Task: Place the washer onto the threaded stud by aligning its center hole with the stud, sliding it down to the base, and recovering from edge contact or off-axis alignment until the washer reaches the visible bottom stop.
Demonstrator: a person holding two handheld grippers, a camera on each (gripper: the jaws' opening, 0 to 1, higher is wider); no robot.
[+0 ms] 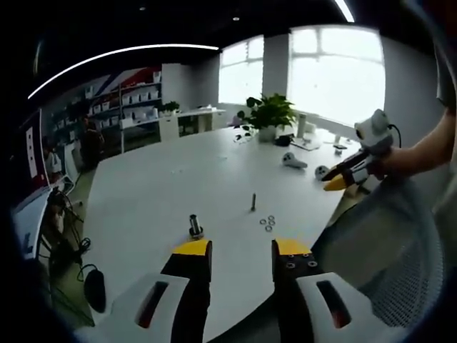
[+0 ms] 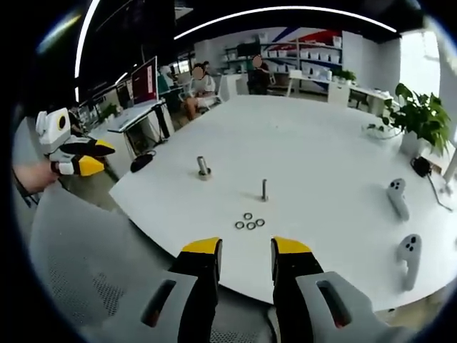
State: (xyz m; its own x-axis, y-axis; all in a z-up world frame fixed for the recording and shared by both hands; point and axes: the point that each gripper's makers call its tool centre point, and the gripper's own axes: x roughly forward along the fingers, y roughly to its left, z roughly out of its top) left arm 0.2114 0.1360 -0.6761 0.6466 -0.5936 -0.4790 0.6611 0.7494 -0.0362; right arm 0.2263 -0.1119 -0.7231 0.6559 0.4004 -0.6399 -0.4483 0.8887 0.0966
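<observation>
Right gripper view showed the right gripper (image 2: pixel 245 251) open and empty above the table (image 2: pixel 321 150); four washers (image 2: pixel 250 221) lay near the threaded stud (image 2: pixel 264 190). Left gripper (image 1: pixel 241 251) also stood open.

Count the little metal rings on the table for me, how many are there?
4 washers lie in a tight cluster on the white table, just in front of the thin threaded stud. None looks hidden, though they are small.

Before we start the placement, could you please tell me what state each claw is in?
Left claw: open, holding nothing.
Right claw: open, holding nothing.
</observation>
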